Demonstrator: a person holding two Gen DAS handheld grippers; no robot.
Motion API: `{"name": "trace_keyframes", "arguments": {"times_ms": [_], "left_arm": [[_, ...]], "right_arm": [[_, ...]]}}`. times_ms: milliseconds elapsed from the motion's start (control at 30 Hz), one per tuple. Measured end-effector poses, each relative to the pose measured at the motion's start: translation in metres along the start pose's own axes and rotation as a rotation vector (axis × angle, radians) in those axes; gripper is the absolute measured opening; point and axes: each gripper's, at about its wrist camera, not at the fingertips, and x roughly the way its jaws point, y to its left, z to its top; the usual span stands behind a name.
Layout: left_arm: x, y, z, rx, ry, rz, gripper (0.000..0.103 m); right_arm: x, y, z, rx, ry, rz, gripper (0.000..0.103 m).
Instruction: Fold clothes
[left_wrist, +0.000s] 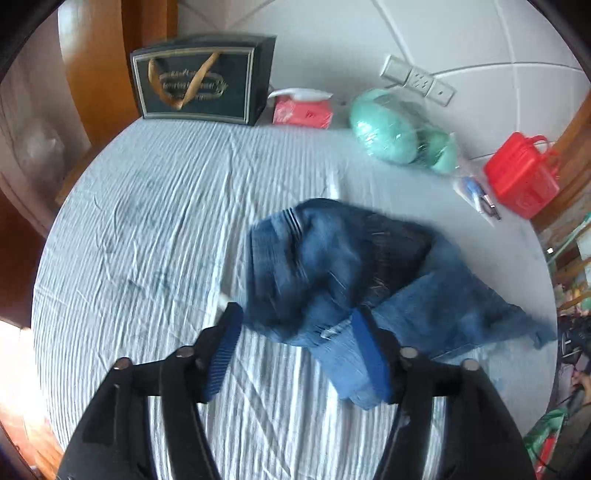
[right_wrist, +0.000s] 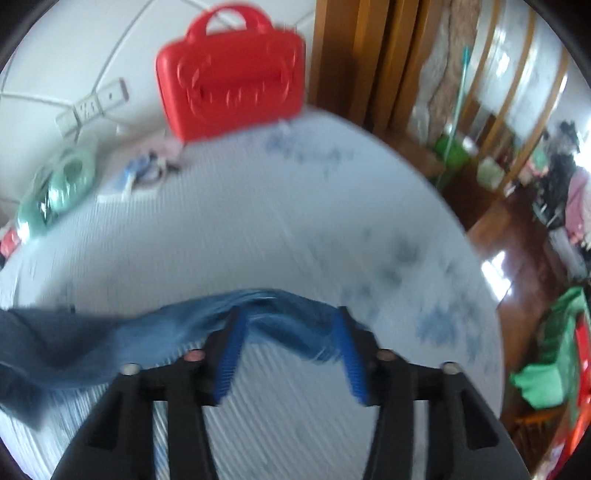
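jeans (left_wrist: 343, 266) | crumpled on bed (left_wrist: 147, 221), just ahead | left tool (left_wrist: 299, 321) wide open, empty | right tool (right_wrist: 288, 325) wide open, empty

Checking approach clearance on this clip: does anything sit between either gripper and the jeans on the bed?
Nothing visible does. The jeans lie right at the open left gripper, and denim already lies between the right gripper's fingertips. The red case and green bundle sit far back.
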Motion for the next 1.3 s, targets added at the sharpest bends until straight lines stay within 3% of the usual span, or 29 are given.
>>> {"name": "trace_keyframes", "arguments": {"times_ms": [67,167,300,400,767,900,933,967,1000,1033,1067,1133,1300], "left_arm": [[-0.001,0.0,0.001,0.003,-0.012,0.02,0.067],[0.008,0.004,0.005,-0.008,-0.026,0.051,0.067],[0.056,0.019,0.011,-0.047,0.019,0.111,0.067],[0.086,0.027,0.013,-0.06,0.061,0.115,0.067],[0.155,0.032,0.017,-0.042,0.155,0.045,0.068],[0.161,0.037,0.014,-0.054,0.152,0.042,0.086],[0.162,0.041,0.013,-0.074,0.154,0.027,0.082],[0.162,0.043,0.013,-0.097,0.157,0.002,0.076],[0.16,0.043,0.013,-0.124,0.16,-0.032,0.056],[0.156,0.041,0.013,-0.134,0.157,-0.04,0.041],[0.15,0.036,0.015,-0.117,0.142,-0.015,0.036],[0.122,0.023,0.025,-0.063,0.059,0.04,0.03],[0.024,0.021,0.062,-0.079,-0.199,0.014,0.03]], "right_arm": [[0.01,-0.005,-0.011,0.016,0.04,0.011,0.079],[0.025,-0.012,-0.027,0.039,0.099,0.028,0.082],[0.046,-0.022,-0.048,0.07,0.178,0.051,0.089],[0.053,-0.031,-0.057,0.134,0.203,0.081,0.097],[0.105,-0.036,-0.046,0.236,0.288,0.046,0.097],[0.137,-0.016,-0.041,0.233,0.341,0.034,0.097],[0.144,-0.01,-0.04,0.222,0.352,0.039,0.095],[0.147,0.0,-0.039,0.178,0.352,0.029,0.075],[0.147,0.013,-0.037,0.112,0.346,0.009,0.046],[0.145,0.023,-0.034,0.063,0.332,0.003,0.026],[0.139,0.031,-0.029,0.027,0.313,0.007,0.006],[0.121,0.037,-0.017,-0.002,0.251,0.03,0.006],[0.023,0.026,0.046,-0.008,-0.073,0.147,0.006]]}}
